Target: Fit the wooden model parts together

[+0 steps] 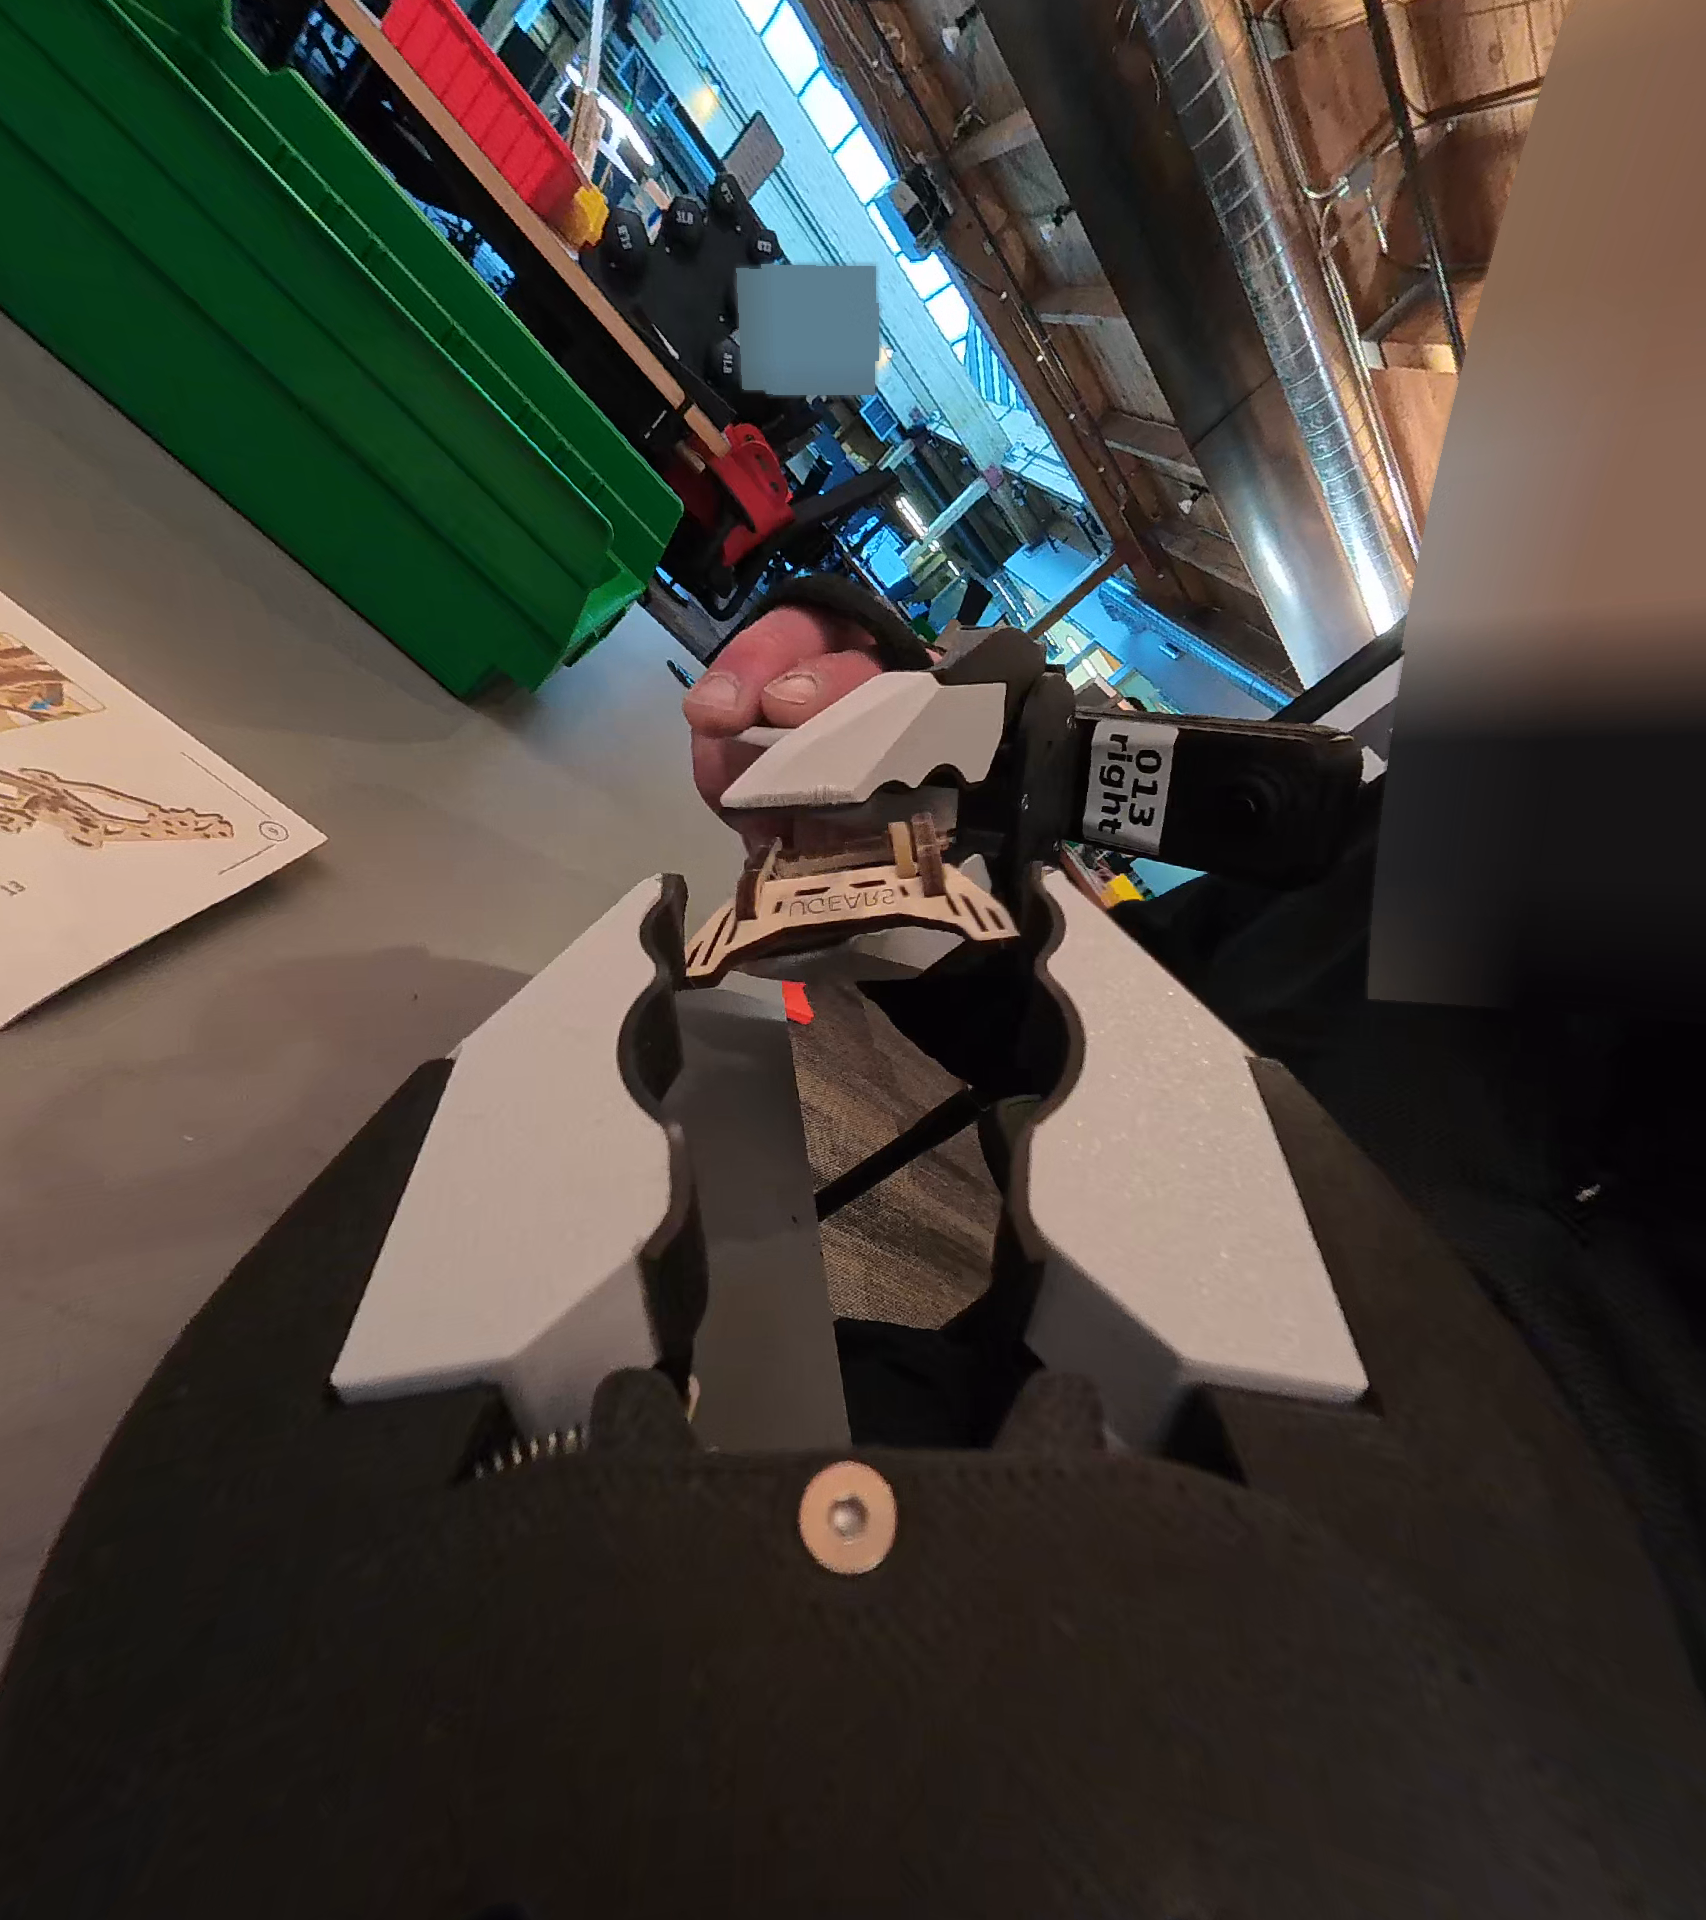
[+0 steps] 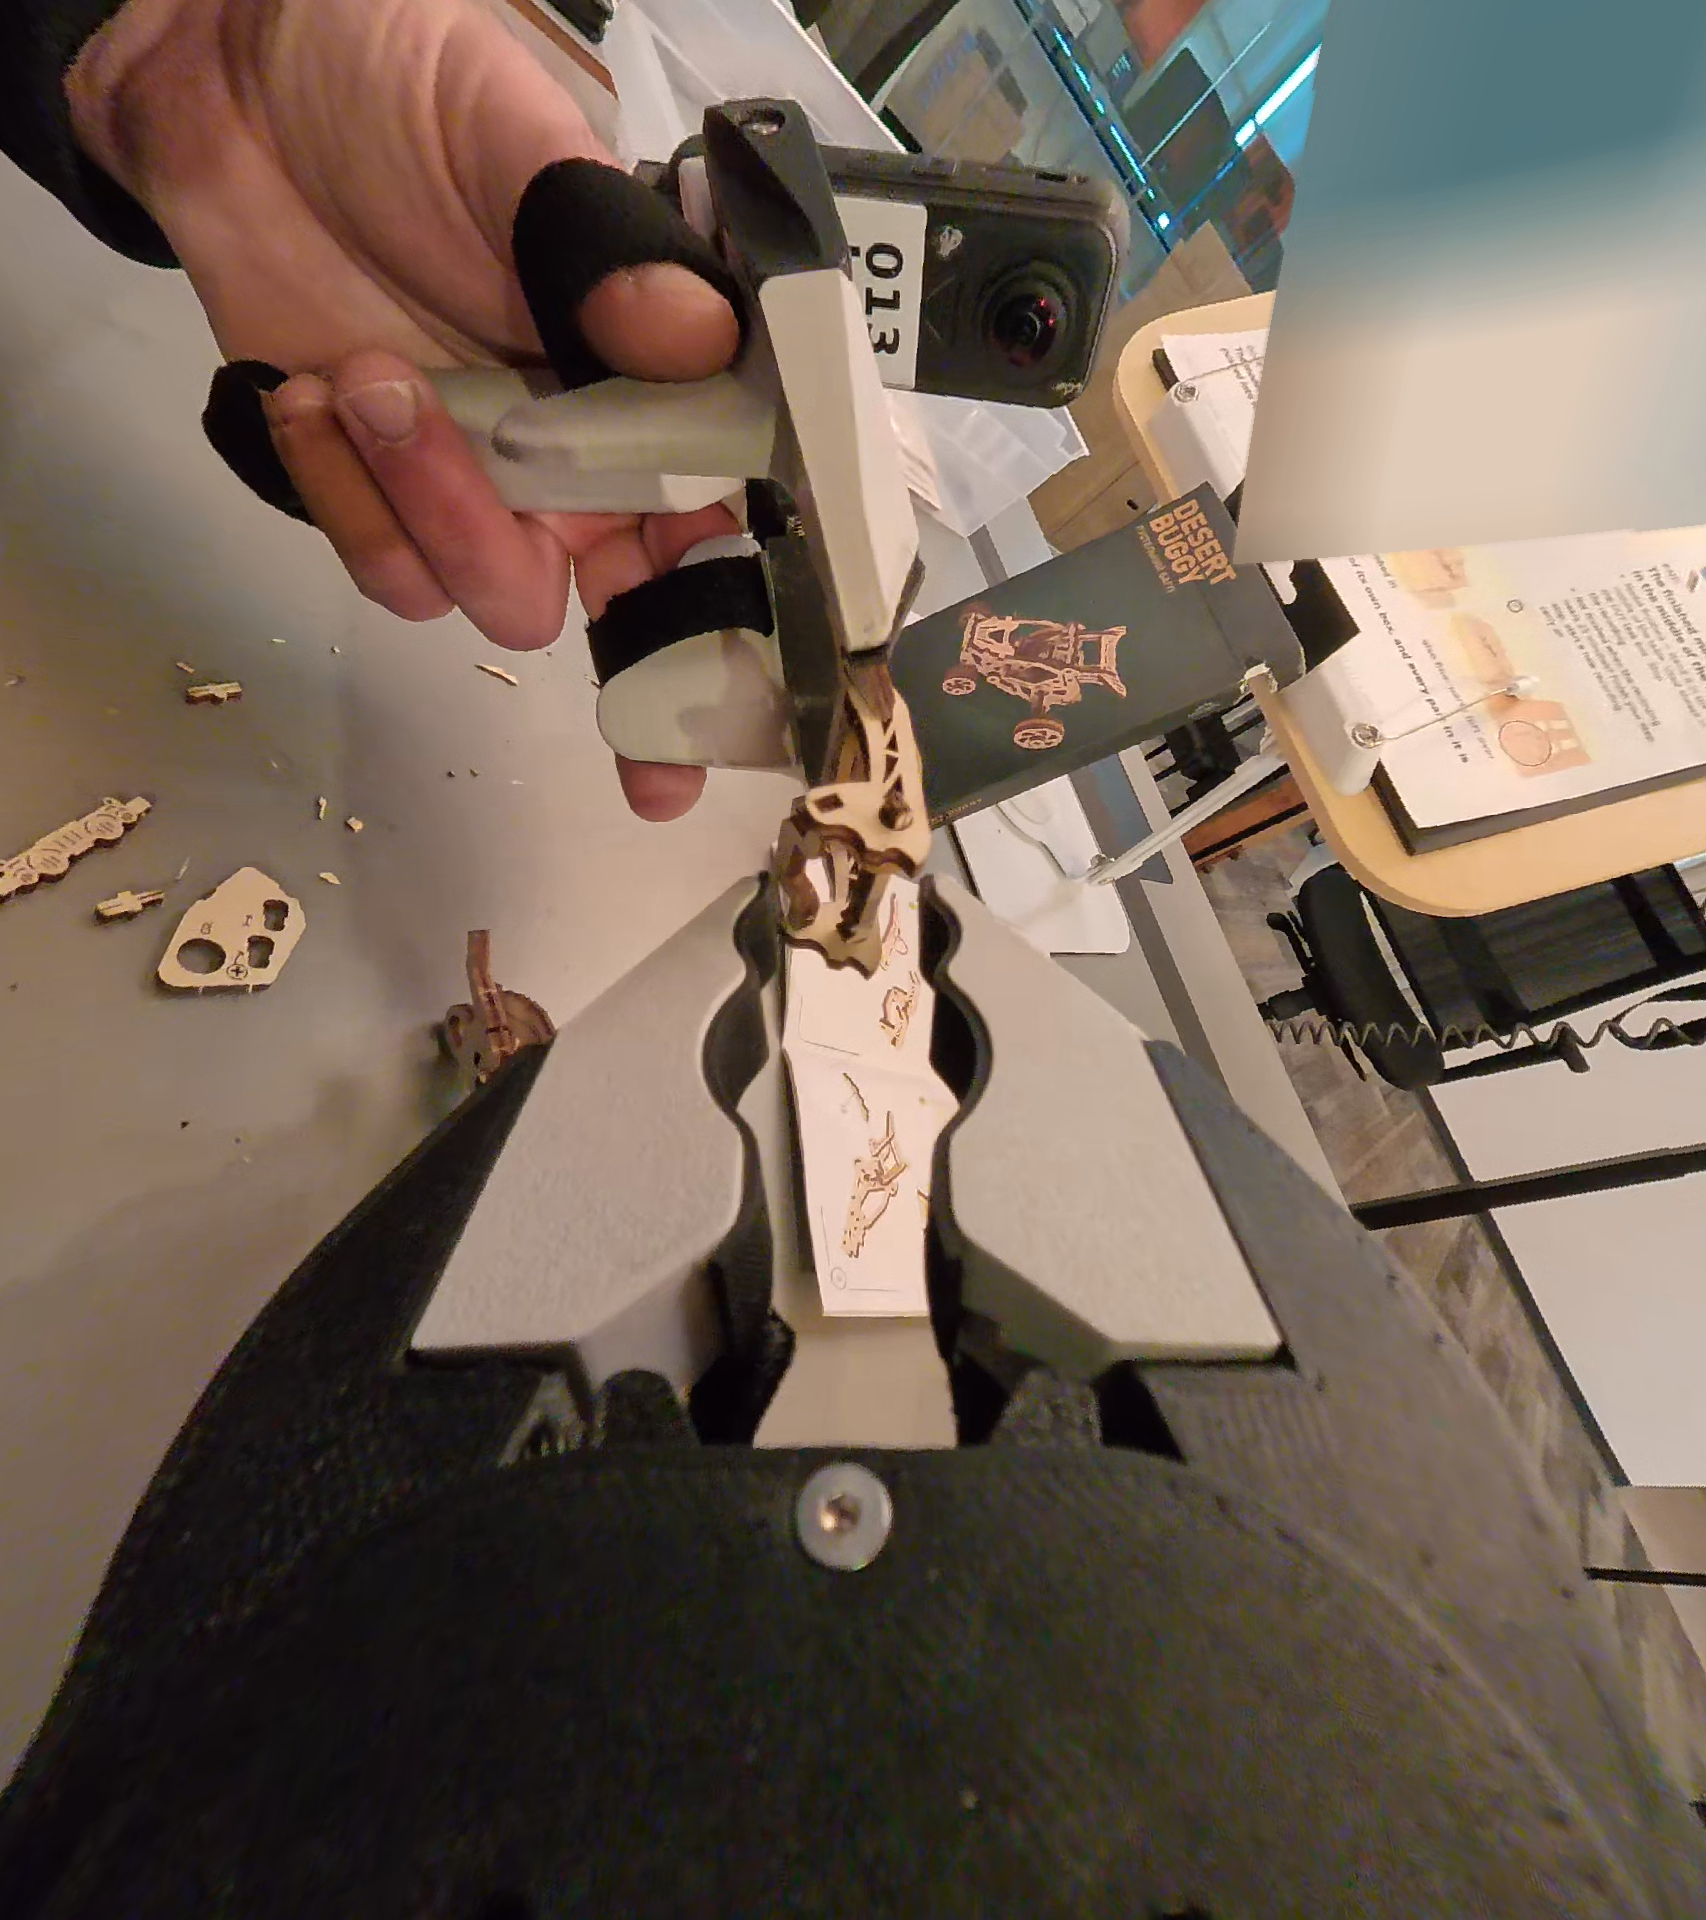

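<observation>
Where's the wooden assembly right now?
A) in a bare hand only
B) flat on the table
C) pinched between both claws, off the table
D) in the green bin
C: the wooden assembly hangs above the table, the left claw clamping its top, the right claw at its lower end.

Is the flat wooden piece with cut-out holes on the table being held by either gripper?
No: the flat wooden piece lies loose on the grey table, well left of the right gripper.
</observation>
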Available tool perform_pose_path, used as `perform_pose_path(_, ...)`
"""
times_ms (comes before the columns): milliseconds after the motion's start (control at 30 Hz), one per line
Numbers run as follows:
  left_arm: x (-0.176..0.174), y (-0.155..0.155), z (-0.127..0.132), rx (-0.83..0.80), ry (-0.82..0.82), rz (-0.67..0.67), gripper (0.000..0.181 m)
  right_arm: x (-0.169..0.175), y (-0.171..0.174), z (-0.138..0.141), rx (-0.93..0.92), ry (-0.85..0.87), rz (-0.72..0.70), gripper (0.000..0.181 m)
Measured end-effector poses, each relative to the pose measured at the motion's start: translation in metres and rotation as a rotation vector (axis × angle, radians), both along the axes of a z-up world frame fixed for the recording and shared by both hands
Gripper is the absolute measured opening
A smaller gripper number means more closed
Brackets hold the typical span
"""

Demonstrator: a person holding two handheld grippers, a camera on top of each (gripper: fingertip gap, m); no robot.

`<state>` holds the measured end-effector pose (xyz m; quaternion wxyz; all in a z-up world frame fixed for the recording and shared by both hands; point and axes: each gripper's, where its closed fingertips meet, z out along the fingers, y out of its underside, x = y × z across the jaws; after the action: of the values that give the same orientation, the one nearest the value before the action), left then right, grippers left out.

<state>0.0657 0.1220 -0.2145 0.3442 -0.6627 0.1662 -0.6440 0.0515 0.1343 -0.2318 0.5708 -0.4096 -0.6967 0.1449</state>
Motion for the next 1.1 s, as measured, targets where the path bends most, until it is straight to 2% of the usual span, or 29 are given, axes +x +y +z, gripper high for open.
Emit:
perform_pose_path(133,-0.002,0.002,-0.001,0.016,0.021,0.014,0.063,0.003,0.002,-0.001,-0.013,-0.005,-0.016,0.03)
perform_pose_path(200,-0.004,0.003,-0.002,0.027,0.037,0.021,0.051,0.005,0.003,-0.001,-0.027,-0.008,-0.02,0.032)
perform_pose_path(333,-0.007,0.004,-0.004,0.055,0.073,0.026,0.05,0.011,0.005,0.002,-0.066,0.001,-0.035,0.034)
perform_pose_path(500,-0.013,0.009,-0.005,0.062,0.058,0.041,0.029,0.014,0.01,-0.006,-0.129,-0.011,-0.069,0.03)
perform_pose_path(600,-0.015,0.009,-0.016,0.067,0.119,0.042,0.034,0.018,0.012,-0.016,-0.145,-0.051,-0.091,0.03)
perform_pose_path(733,-0.038,0.014,-0.034,0.105,0.311,0.105,0.044,0.031,0.016,-0.014,-0.213,-0.03,-0.123,0.03)
perform_pose_path(833,-0.05,0.012,-0.063,0.164,0.591,0.097,0.055,0.044,0.012,-0.024,-0.308,-0.05,-0.133,0.029)
perform_pose_path(900,-0.05,0.008,-0.077,0.217,0.723,0.081,0.06,0.056,0.008,-0.034,-0.396,-0.061,-0.148,0.029)
perform_pose_path(1000,-0.044,-0.001,-0.086,0.305,0.813,0.048,0.061,0.072,-0.009,-0.052,-0.465,-0.141,-0.105,0.031)
perform_pose_path(1100,-0.037,-0.006,-0.096,0.352,0.879,0.018,0.058,0.079,-0.032,-0.071,-0.431,-0.252,-0.026,0.032)
